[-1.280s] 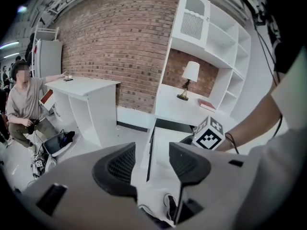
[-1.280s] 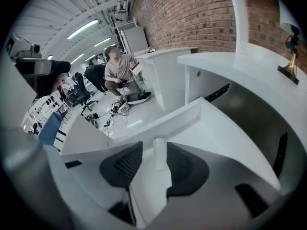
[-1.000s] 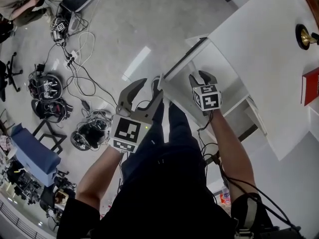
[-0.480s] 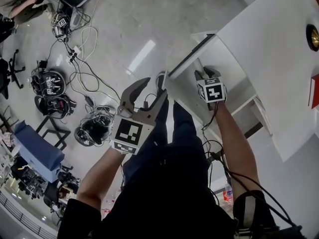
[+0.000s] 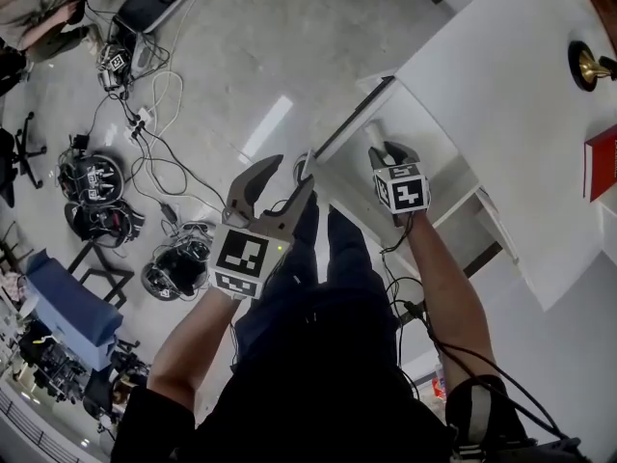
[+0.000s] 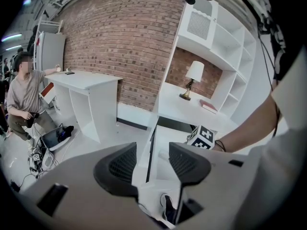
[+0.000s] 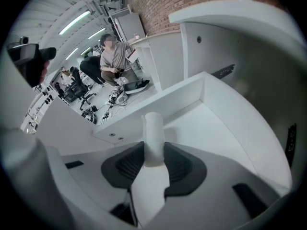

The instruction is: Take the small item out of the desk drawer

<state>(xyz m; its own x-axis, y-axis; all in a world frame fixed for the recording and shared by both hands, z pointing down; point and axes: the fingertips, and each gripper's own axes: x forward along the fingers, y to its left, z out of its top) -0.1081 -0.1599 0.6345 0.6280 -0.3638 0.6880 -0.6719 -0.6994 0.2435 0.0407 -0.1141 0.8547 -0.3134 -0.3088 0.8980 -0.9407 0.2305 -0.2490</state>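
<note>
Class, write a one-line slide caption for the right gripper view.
Right gripper, its fingers having just been closing, pinches a small white cylinder inside the open white drawer.

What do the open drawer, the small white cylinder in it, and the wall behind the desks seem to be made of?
The drawer is likely painted or laminated board: flat matte white panels with square joints. The cylinder is probably plastic, perhaps rolled paper: smooth, plain white, with a faint sheen. The wall is brick: red-brown courses with pale mortar lines.
</note>
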